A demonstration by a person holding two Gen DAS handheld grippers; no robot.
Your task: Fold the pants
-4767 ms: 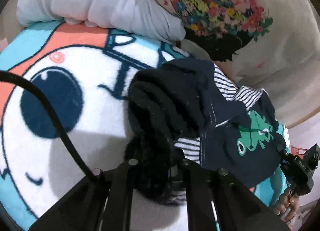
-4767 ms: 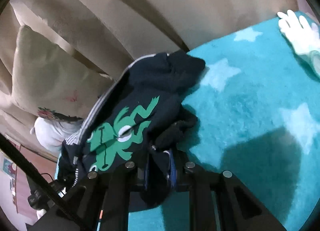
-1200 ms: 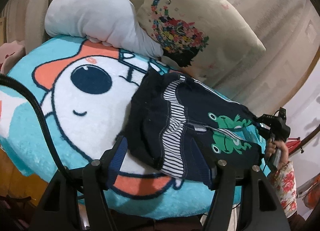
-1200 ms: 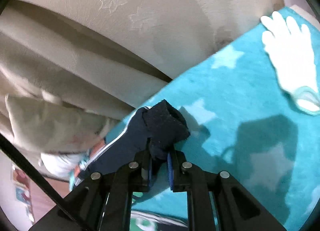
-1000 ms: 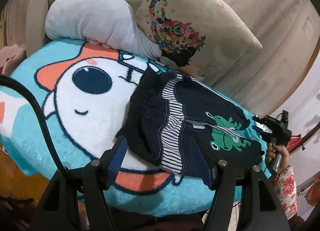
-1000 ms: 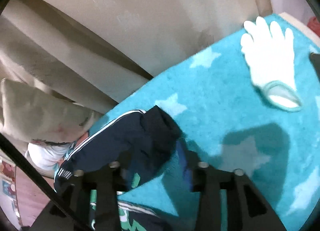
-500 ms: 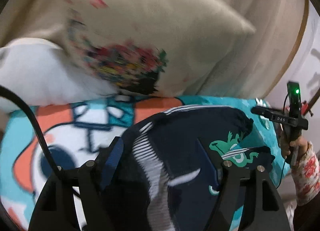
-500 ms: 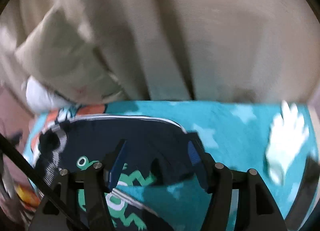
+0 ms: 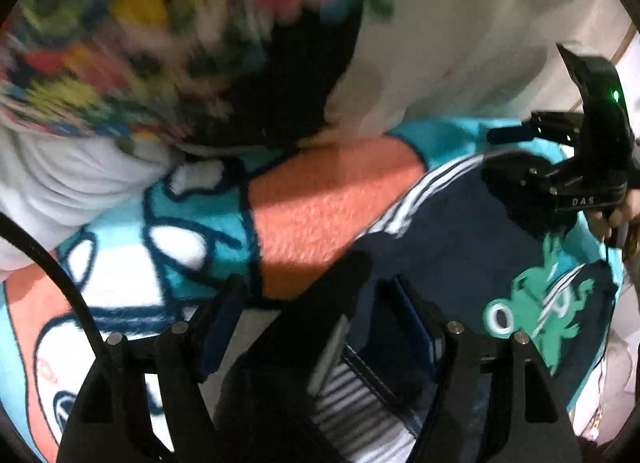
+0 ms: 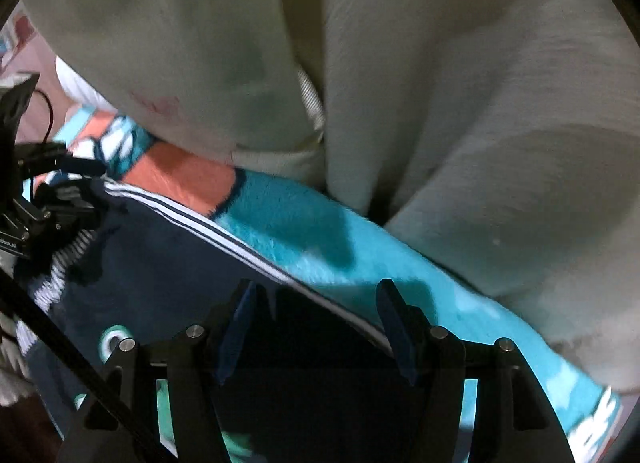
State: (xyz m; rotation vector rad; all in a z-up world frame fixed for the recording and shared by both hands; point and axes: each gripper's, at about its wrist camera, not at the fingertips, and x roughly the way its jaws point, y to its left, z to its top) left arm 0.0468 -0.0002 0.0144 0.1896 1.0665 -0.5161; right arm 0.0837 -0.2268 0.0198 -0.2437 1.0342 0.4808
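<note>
The dark navy pants [image 9: 452, 239] with white side stripes and a green frog print lie on the teal cartoon blanket [image 9: 320, 199]. My left gripper [image 9: 316, 303] is open, its jaws standing either side of the striped waistband end. My right gripper [image 10: 314, 315] is open over the far edge of the pants [image 10: 168, 263], with dark fabric between its jaws. The right gripper also shows in the left wrist view [image 9: 560, 183], and the left gripper in the right wrist view [image 10: 48, 199].
A floral cushion [image 9: 120, 43] and a white pillow [image 9: 60, 191] lie right behind the pants. Beige sofa backrest [image 10: 440, 103] rises close behind the blanket [image 10: 304, 223].
Both grippers let go of the pants and opened, then moved in low toward the back edge of the pants near the cushions. The pants now lie spread on the blanket.
</note>
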